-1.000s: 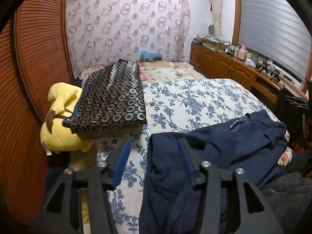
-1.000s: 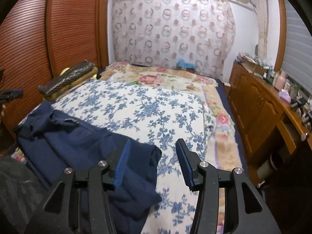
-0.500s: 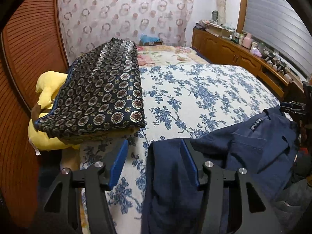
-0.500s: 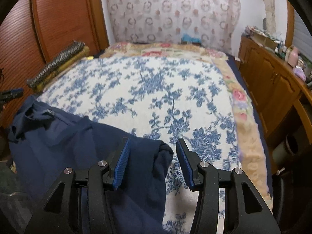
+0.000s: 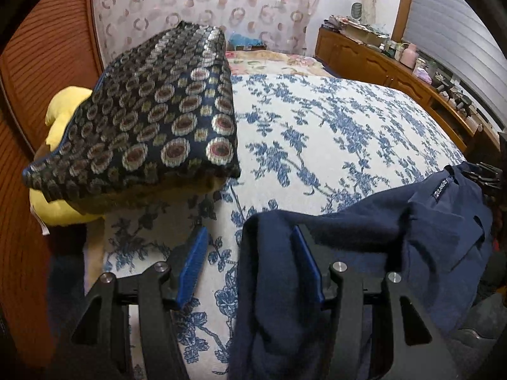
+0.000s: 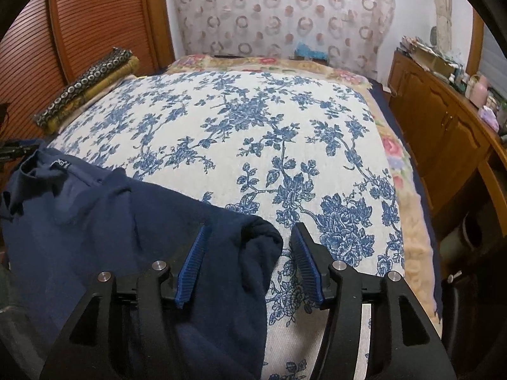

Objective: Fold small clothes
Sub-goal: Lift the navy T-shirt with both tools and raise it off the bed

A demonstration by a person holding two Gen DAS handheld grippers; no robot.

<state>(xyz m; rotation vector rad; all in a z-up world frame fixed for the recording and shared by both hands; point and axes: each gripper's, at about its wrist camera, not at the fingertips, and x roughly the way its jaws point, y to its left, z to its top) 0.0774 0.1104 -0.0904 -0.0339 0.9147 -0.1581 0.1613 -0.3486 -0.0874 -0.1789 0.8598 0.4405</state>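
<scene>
- Lowered since a second ago, both grippers, from above the bed down close to the floral bedspread (image 6: 253, 145), the navy garment (image 6: 104, 221) carried along and now lying spread along the near edge of the bed.
- Right gripper (image 6: 250, 259): fingers (image 6: 191, 266) opening at this moment, folded navy corner between them but touching neither pad; released, by the look of it.
- Left gripper (image 5: 250, 262): fingers (image 5: 190, 264) parted about halfway, the other corner of the garment draped against the right-hand pad only, left pad over bare bedspread; no clamp visible.
- Seen in the left view: a patterned cushion (image 5: 152, 120) on a yellow plush toy (image 5: 60, 212) at the bed's far-left edge, well apart from the garment.
- Judged: laying-out step finished, garment flat enough for a first fold; next, a fresh grasp on an edge.
</scene>
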